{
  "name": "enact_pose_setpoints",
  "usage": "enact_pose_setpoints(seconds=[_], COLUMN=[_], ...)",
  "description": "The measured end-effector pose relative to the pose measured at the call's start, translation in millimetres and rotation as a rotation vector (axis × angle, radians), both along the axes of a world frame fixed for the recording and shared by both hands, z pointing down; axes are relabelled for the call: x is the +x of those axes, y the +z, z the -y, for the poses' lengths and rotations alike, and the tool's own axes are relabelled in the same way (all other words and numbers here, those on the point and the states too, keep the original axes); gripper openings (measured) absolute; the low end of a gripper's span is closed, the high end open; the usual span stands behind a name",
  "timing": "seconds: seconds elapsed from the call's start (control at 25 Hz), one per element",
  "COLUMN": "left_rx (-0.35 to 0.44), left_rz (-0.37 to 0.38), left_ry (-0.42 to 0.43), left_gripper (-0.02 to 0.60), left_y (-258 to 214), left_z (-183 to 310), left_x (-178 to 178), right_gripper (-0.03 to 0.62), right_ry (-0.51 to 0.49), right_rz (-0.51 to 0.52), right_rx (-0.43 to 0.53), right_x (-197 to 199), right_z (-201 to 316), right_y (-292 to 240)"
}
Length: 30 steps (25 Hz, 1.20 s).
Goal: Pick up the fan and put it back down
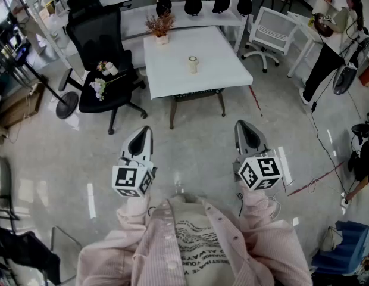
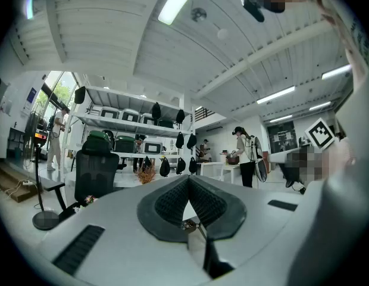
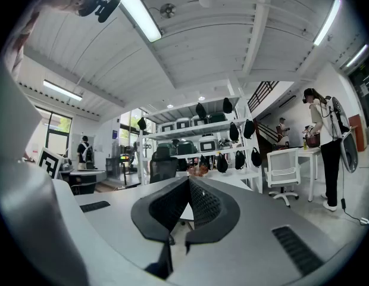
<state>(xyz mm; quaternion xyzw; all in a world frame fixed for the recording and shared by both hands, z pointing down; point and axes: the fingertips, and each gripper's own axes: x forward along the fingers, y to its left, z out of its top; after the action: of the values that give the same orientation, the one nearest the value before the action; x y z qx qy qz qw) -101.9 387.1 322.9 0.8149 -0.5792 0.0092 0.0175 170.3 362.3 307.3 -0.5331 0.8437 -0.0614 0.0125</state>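
**Both grippers empty, fan far off**

The left gripper point(image 1: 144, 133) and the right gripper point(image 1: 242, 126) hung level over the floor, fingers pressed together on nothing. The fan point(image 1: 344, 79) was far right beside a person point(image 1: 327, 55), past the white counter point(image 1: 172, 70).

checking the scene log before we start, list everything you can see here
table: one, white, centre
jar: one, pale, on table
plant: one, brown, table's far edge
black chair: one, left of table
flowers: one bunch, pale, on black chair's seat
white chair: one, right of table
bags: four, black, hanging behind table
fan: one, grey, far right
person: one, dark trousers, beside fan
left gripper: grey, shut, empty
right gripper: grey, shut, empty
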Motion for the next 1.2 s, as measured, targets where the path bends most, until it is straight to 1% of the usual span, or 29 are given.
enact_pose_setpoints(seconds=[0.16, 0.4, 0.56, 0.6, 0.64, 0.68, 0.76, 0.96, 1.2], left_rx=[-0.004, -0.007, -0.011, -0.012, -0.012, -0.013, -0.015, -0.022, -0.025], left_rz=[-0.004, -0.006, 0.004, 0.005, 0.006, 0.006, 0.003, -0.008, -0.007], left_ry=[0.003, 0.014, 0.021, 0.023, 0.025, 0.026, 0.030, 0.043, 0.068], left_gripper=[0.002, 0.002, 0.002, 0.002, 0.002, 0.002, 0.002, 0.002, 0.002], left_y=[2, 3, 3, 4, 4, 5, 7, 11, 10], left_z=[0, 0, 0, 0, 1, 1, 1, 2, 9], left_x=[1, 1, 2, 2, 1, 0, -2, -7, -18], right_gripper=[-0.002, 0.000, 0.005, 0.022, 0.065, 0.084, 0.097, 0.161, 0.201], right_ry=[0.004, -0.069, -0.060, -0.055, -0.052, -0.049, -0.042, -0.018, 0.003], right_rz=[0.003, -0.008, 0.005, 0.013, 0.019, 0.023, 0.027, 0.033, 0.038], right_rx=[0.003, 0.024, 0.012, 0.008, 0.002, -0.004, -0.014, -0.020, -0.023], right_x=[-1, -17, -19, -19, -19, -19, -19, -22, -32], right_z=[1, -3, -3, -2, -1, -1, -2, -3, 6], right_y=[0, -2, 1, 3, 4, 6, 10, 15, 14])
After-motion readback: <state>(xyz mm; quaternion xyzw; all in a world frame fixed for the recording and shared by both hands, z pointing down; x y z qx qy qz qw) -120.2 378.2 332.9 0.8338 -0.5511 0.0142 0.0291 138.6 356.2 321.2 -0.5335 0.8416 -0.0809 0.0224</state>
